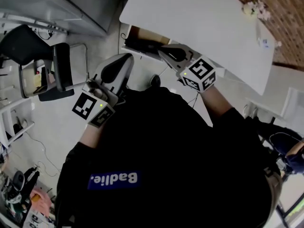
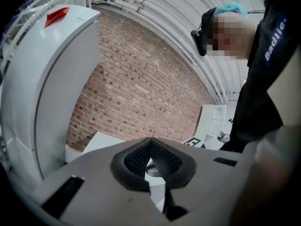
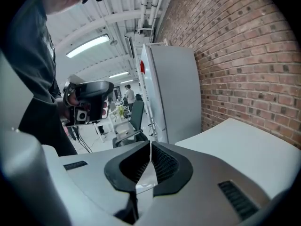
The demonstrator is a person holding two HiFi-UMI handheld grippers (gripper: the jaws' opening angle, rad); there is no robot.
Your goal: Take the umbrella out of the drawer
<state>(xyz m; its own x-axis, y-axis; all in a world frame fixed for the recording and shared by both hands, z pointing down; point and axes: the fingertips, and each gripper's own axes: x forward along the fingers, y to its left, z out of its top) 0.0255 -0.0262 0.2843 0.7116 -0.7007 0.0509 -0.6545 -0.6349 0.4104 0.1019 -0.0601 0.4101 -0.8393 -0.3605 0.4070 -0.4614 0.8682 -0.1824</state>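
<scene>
Head view gives the only look at the drawer point(image 1: 141, 33): it stands pulled out from under the near edge of the white worktop point(image 1: 199, 18), its brown inside showing. A dark, longish shape lies in it, which I take for the umbrella point(image 1: 142, 45). It is black or very dark, slim, and half in the shadow of the worktop's edge, so neither handle nor strap can be made out. Its long axis seems to run along the drawer's front, crosswise to the person, left to right in that view.

The right gripper point(image 1: 161, 49) is the nearer one. Its tip sits just beside the drawer's right end and points at the dark shape from the right, so the umbrella lies ahead of its jaws and slightly to their left. The left gripper point(image 1: 128, 57) hangs further back, below the drawer and apart from it, pointing up towards its left corner.

Both pairs of jaws are together with nothing between them: in each gripper view the ribbed pads meet at the tip. Neither gripper view shows the drawer, only brick wall, a white cabinet and a bare corner of the worktop.

My judgement: the reach is not finished. The right jaws would need to spread before they can go over the umbrella, and since they come along its length rather than across it, a turn of the wrist would likely give a surer bite on the shaft
</scene>
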